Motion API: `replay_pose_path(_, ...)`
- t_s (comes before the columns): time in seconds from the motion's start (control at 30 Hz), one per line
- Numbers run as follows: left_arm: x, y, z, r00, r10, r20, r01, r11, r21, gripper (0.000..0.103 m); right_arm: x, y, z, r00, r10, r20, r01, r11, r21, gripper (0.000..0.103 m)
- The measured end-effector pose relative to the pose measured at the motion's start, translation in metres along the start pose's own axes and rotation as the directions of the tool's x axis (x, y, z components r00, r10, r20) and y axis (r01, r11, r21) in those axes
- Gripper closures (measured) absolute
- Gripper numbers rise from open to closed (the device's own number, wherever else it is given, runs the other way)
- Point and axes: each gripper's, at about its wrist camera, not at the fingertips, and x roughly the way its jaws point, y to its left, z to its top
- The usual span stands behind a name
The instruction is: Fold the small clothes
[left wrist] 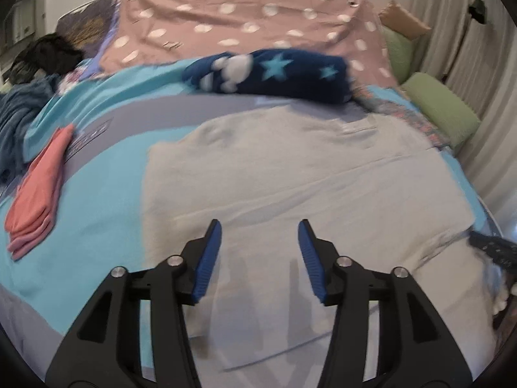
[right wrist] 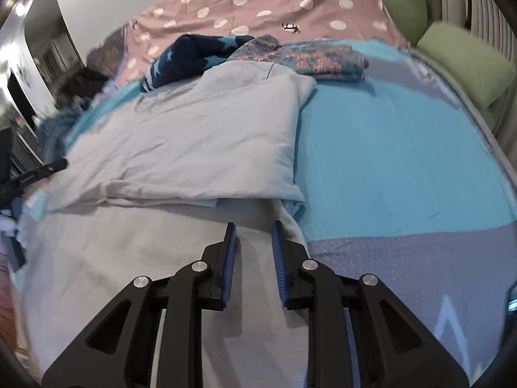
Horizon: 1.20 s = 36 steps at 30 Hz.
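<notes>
Left gripper (left wrist: 260,228) jaws wide apart, right gripper (right wrist: 253,229) jaws a narrow gap, both empty over the grey garment (left wrist: 290,168).
Garment lies partly folded on the blue bedspread (left wrist: 106,200); pink dotted sheet (left wrist: 245,22) behind, navy star blanket (left wrist: 271,74) at its far edge, folded coral clothes (left wrist: 38,190) left, floral folded piece (right wrist: 323,59) right.

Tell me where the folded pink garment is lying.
In the left wrist view, the folded pink garment lies at the far left on the turquoise blanket, left of the grey garment.
</notes>
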Motion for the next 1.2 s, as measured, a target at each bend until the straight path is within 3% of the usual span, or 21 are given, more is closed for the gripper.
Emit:
replay_pose_path(0.13,0.012,-0.068,0.013,0.998,-0.064,-0.015,0.066,0.990,0.126,0.040,-0.002,0.010,0.002,0.999,-0.034,0.017,0.034,0.998,-0.046,0.077)
replay_pose_path(0.33,0.043,-0.183,0.038,0.975,-0.209,-0.074,0.221,0.941,0.254,0.034,0.003,-0.005,0.003,0.997,0.066,0.049,-0.069,0.996,0.049,0.074)
replay_pose_path(0.43,0.066,-0.236,0.056,0.967,-0.228,-0.112,0.251,0.926,0.281,0.033,0.001,-0.011,0.002,0.992,0.108,0.062,-0.113,0.990,0.079,0.074)
replay_pose_path(0.6,0.105,-0.314,0.081,0.978,-0.166,-0.126,0.202,0.901,0.383,0.033,0.000,-0.022,0.000,0.979,0.188,0.079,-0.197,0.971,0.133,0.072)
replay_pose_path(0.7,0.134,-0.355,0.093,0.991,-0.070,-0.117,0.118,0.869,0.481,0.033,0.000,-0.030,-0.001,0.968,0.235,0.090,-0.248,0.954,0.167,0.071)
replay_pose_path(0.8,0.160,-0.374,0.094,0.990,0.029,-0.136,0.051,0.832,0.552,0.034,-0.001,-0.034,-0.002,0.959,0.264,0.100,-0.279,0.942,0.187,0.071)
replay_pose_path(0.83,0.171,-0.379,0.091,0.983,0.082,-0.166,0.031,0.810,0.586,0.060,-0.001,-0.035,-0.002,0.957,0.271,0.103,-0.286,0.939,0.191,0.071)
replay_pose_path(0.87,0.185,-0.384,0.086,0.967,0.135,-0.217,0.028,0.789,0.613,0.098,-0.002,-0.035,-0.003,0.955,0.276,0.106,-0.292,0.937,0.193,0.071)
replay_pose_path(0.93,0.191,-0.389,0.085,0.958,0.178,-0.223,-0.007,0.797,0.604,0.099,-0.002,-0.039,-0.004,0.947,0.300,0.114,-0.318,0.925,0.209,0.071)
replay_pose_path(1.07,0.189,-0.399,0.095,0.954,0.085,-0.287,0.070,0.870,0.489,0.099,-0.003,-0.046,-0.005,0.933,0.338,0.128,-0.359,0.903,0.237,0.071)
replay_pose_path(1.2,0.200,-0.390,0.108,0.953,0.068,-0.294,0.056,0.918,0.393,0.099,-0.006,-0.050,-0.008,0.927,0.346,0.142,-0.372,0.895,0.246,0.071)
